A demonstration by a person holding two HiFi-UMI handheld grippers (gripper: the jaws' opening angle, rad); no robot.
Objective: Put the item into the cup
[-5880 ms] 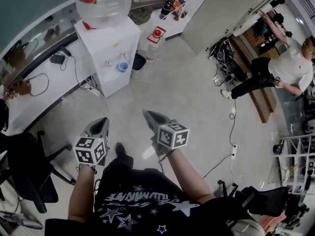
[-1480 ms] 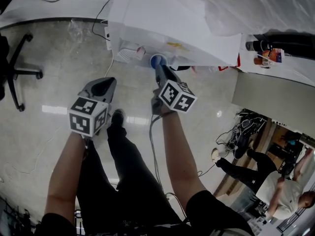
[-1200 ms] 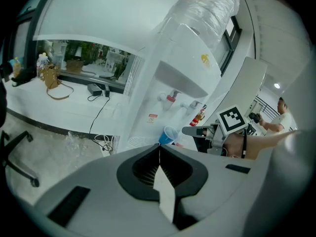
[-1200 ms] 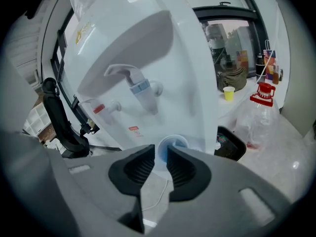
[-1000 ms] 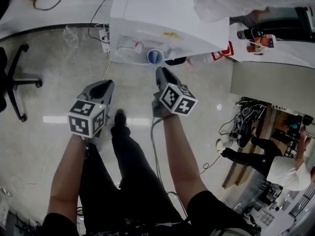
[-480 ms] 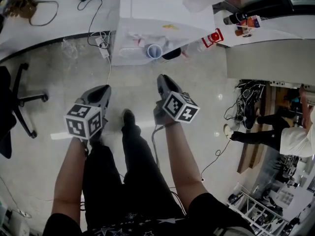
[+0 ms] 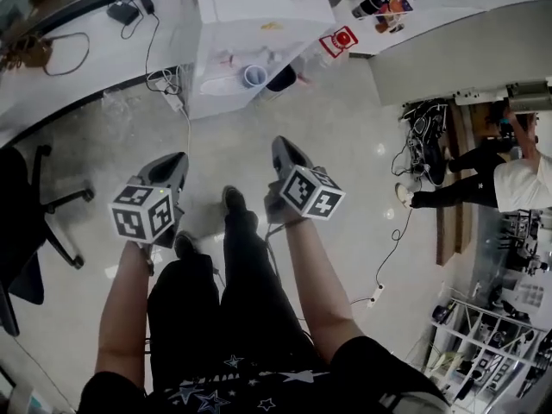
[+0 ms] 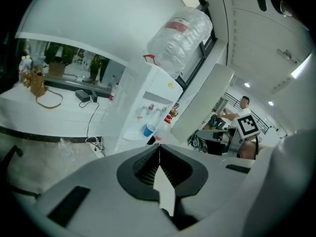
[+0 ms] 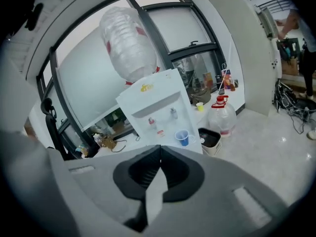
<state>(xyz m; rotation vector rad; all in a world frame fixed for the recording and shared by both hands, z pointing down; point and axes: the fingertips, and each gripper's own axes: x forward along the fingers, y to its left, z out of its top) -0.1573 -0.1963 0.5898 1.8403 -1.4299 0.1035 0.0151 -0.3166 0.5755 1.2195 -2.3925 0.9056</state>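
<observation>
Left gripper (image 8: pixel 159 149) jaws together, empty; right gripper (image 9: pixel 159 148) likewise

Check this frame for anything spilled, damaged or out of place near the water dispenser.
Nothing stands out. The blue cup stands upright on the tray of the water dispenser, and no spill shows on the floor around it. The left tongs and right tongs are both shut and hold nothing.

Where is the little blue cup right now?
The blue cup sits on the tray of the white water dispenser, at the top middle of the head view, just left of the dark bin on the floor.
</observation>
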